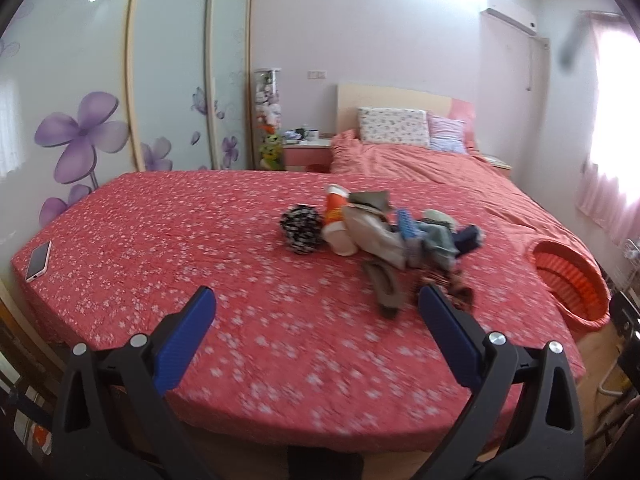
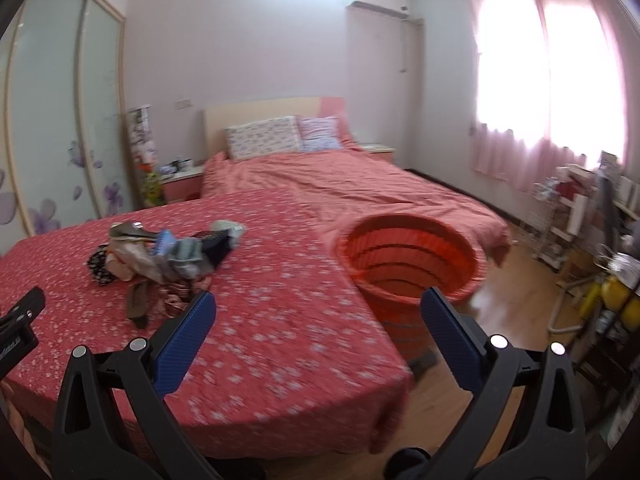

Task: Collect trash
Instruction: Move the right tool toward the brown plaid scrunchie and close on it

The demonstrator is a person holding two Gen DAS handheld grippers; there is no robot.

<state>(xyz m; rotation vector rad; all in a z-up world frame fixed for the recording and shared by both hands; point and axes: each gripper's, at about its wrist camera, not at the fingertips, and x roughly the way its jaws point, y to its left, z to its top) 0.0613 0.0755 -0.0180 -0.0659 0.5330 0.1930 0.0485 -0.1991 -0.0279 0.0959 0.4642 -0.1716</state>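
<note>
Several crumpled scraps (image 1: pixel 384 236) heaped beside orange bin (image 2: pixel 408 256).

The left wrist view looks from the foot edge of the red floral-sheeted bed (image 1: pixel 168 240) toward the headboard, its heap of mixed trash and cloth (image 1: pixel 376 236) mid-frame. The right wrist view stands nearer the bed's right corner, facing the ribbed orange plastic basket (image 2: pixel 408 256). Both share the bed (image 2: pixel 260 300), heap (image 2: pixel 168 260) and basket (image 1: pixel 572 280).
</note>
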